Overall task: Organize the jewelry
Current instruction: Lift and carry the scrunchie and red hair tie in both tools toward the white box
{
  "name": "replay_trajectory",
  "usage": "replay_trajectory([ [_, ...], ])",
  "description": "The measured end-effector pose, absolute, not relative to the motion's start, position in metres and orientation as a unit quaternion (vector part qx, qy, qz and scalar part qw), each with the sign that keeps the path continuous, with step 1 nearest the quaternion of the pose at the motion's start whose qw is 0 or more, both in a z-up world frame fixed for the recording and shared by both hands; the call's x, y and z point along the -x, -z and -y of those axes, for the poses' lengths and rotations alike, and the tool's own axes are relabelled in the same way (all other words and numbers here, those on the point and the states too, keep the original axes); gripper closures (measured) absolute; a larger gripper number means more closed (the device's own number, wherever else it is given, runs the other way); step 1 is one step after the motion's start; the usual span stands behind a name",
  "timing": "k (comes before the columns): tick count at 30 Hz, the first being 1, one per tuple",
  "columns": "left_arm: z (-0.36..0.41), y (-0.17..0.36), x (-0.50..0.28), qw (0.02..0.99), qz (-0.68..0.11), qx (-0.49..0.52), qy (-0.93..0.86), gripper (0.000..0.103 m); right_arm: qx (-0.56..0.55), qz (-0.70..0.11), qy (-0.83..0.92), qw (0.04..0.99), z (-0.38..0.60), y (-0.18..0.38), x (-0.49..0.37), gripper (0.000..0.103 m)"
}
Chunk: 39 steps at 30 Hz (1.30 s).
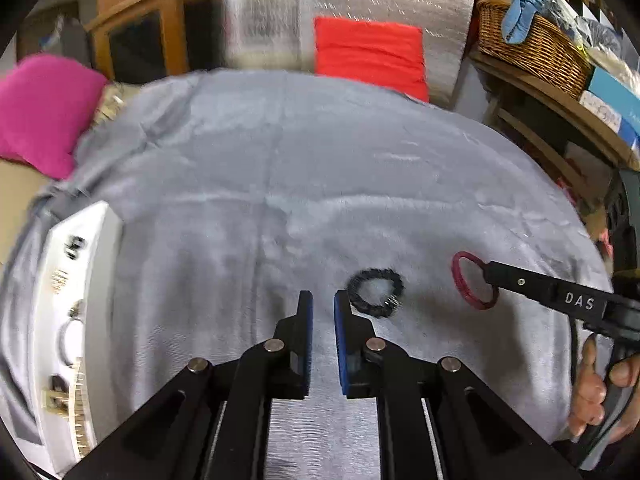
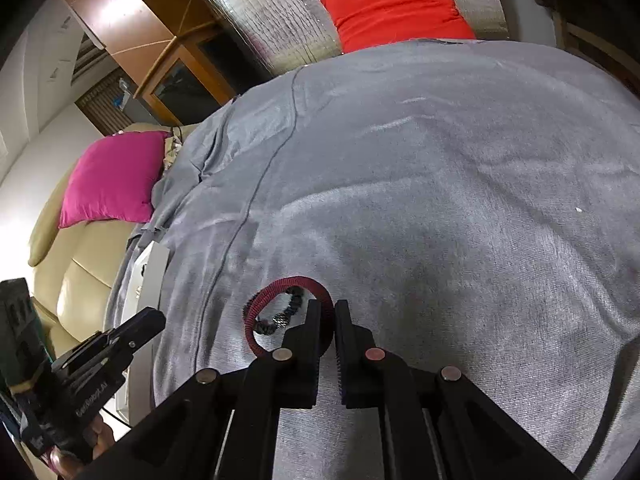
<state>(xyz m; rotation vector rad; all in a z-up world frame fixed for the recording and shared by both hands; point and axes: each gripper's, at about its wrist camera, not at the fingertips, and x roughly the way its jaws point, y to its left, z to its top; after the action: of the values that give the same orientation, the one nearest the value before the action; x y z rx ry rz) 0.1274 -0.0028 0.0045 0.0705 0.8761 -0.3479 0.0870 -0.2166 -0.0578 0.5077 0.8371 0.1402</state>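
A black beaded bracelet (image 1: 374, 294) lies flat on the grey blanket (image 1: 280, 184), just right of my left gripper's fingertips. My left gripper (image 1: 320, 296) is shut with nothing between its blue pads. My right gripper (image 2: 328, 304) is shut on a dark red bangle (image 2: 280, 286), pinching its rim at the near right side. In the left wrist view the same red bangle (image 1: 464, 276) hangs at the tip of the right gripper (image 1: 490, 272), which comes in from the right. Through the bangle I see part of the black bracelet (image 2: 286, 314). The left gripper (image 2: 156, 318) shows at lower left.
A white jewelry tray (image 1: 100, 264) with several small pieces sits at the blanket's left edge, also as the white tray (image 2: 154, 260). A pink cushion (image 1: 44, 108) lies far left, a red cushion (image 1: 368, 52) behind, and a wicker basket (image 1: 532, 52) on a shelf at right. A hand (image 1: 592, 392) holds the right gripper.
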Motion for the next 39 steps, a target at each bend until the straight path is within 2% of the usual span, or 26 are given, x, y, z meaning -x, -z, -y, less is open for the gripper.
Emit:
replay_trajectory([
  [2, 0.008, 0.003, -0.137, 0.881, -0.440, -0.034, 0.172, 0.085, -0.246, -0.408, -0.059, 0.877, 0.221, 0.063, -0.088, 0.096],
  [4, 0.016, 0.012, -0.144, 0.872, -0.453, -0.041, 0.181, 0.052, -0.252, -0.412, -0.049, 0.874, 0.228, 0.067, -0.088, 0.096],
  [5, 0.019, 0.015, -0.147, 0.871, -0.456, -0.044, 0.179, 0.045, -0.256, -0.414, -0.045, 0.872, 0.232, 0.069, -0.088, 0.096],
  [11, 0.035, 0.036, -0.168, 0.853, -0.482, -0.053, 0.190, 0.043, -0.250, -0.420, -0.009, 0.872, 0.249, 0.073, -0.090, 0.096],
  [15, 0.041, 0.050, -0.177, 0.848, -0.492, -0.061, 0.186, 0.045, -0.233, -0.438, 0.017, 0.868, 0.255, 0.081, -0.094, 0.096],
  [16, 0.041, 0.050, -0.179, 0.849, -0.492, -0.060, 0.185, 0.054, -0.231, -0.442, 0.021, 0.866, 0.256, 0.083, -0.095, 0.096],
  [18, 0.043, 0.053, -0.181, 0.846, -0.495, -0.059, 0.189, 0.065, -0.237, -0.453, 0.025, 0.859, 0.259, 0.090, -0.098, 0.096],
  [32, 0.058, 0.062, -0.182, 0.838, -0.498, -0.084, 0.209, 0.066, -0.261, -0.457, 0.016, 0.850, 0.266, 0.098, -0.098, 0.095],
  [36, 0.058, 0.061, -0.184, 0.842, -0.496, -0.078, 0.199, 0.089, -0.261, -0.457, 0.013, 0.850, 0.267, 0.098, -0.096, 0.095],
  [39, 0.062, 0.056, -0.182, 0.848, -0.488, -0.089, 0.184, 0.093, -0.249, -0.456, 0.012, 0.854, 0.265, 0.097, -0.096, 0.095],
])
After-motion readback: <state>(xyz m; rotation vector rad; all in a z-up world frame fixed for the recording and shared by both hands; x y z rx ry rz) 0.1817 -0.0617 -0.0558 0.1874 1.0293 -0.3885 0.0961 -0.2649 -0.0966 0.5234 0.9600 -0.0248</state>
